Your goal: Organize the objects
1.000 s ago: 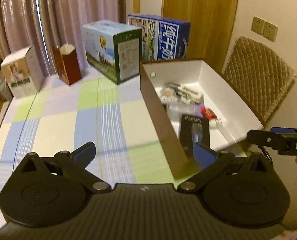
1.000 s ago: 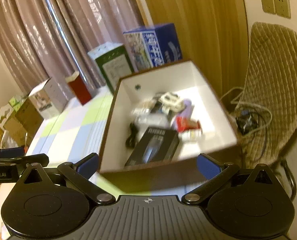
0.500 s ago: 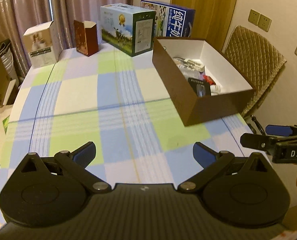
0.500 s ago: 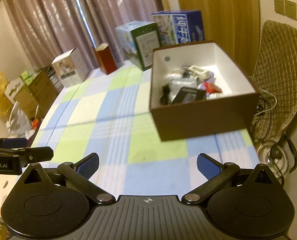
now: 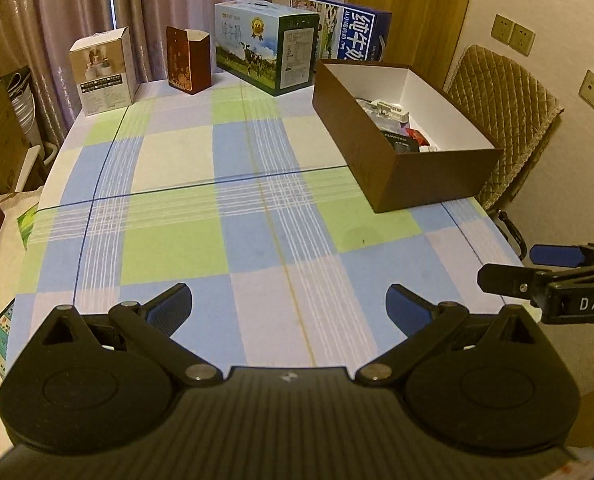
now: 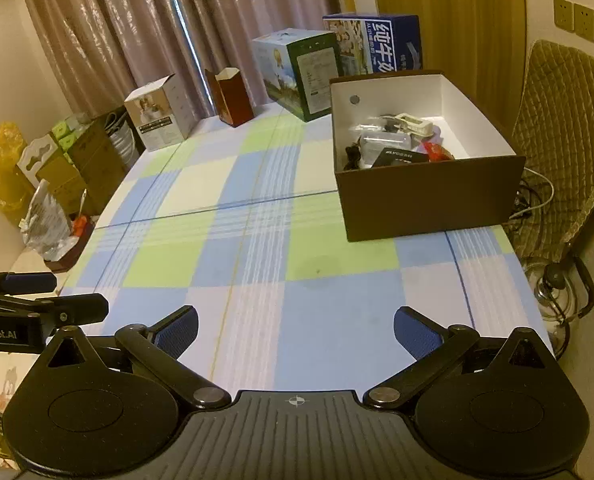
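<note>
Brown cardboard box [image 6: 429, 196] on the desk [image 6: 257, 240] holds small packaged items [image 6: 389, 142]; left claw [image 5: 287, 308] and right claw [image 6: 295, 330] gape empty.

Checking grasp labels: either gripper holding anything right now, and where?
Nothing held. Left gripper and right gripper are both open and empty above the tablecloth; the items lie in the brown box.
</note>
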`<action>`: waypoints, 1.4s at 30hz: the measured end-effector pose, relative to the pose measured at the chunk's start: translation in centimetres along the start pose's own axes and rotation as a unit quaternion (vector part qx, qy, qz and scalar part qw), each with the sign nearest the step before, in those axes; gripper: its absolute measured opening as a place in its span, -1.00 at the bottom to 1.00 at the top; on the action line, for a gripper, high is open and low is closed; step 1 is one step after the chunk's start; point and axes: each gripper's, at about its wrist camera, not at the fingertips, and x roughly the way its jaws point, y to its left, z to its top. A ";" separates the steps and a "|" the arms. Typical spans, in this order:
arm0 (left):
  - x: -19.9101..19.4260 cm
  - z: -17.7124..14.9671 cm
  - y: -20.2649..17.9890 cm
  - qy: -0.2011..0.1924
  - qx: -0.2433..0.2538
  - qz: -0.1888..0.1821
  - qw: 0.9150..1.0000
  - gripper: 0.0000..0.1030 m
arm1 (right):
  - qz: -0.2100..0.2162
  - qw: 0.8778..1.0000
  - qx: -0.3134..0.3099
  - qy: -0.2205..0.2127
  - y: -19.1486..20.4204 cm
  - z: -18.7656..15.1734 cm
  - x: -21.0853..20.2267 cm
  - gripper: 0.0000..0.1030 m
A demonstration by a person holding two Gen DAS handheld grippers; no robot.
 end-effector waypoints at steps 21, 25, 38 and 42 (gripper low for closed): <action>-1.2 -1.1 1.5 -0.008 -0.006 0.006 1.000 0.98 | 0.001 1.000 -0.011 0.002 1.7 -0.2 0.3 0.97; -1.1 -1.0 1.8 -0.007 -0.007 0.006 1.000 0.98 | 0.002 1.000 -0.013 0.004 1.9 0.0 0.6 0.97; -0.8 -0.7 2.3 -0.004 -0.009 0.006 1.000 0.98 | 0.001 1.000 -0.015 0.006 2.2 0.4 1.1 0.97; -0.7 -0.6 2.3 -0.004 -0.010 0.005 1.000 0.98 | 0.001 1.000 -0.017 0.007 2.2 0.5 1.3 0.97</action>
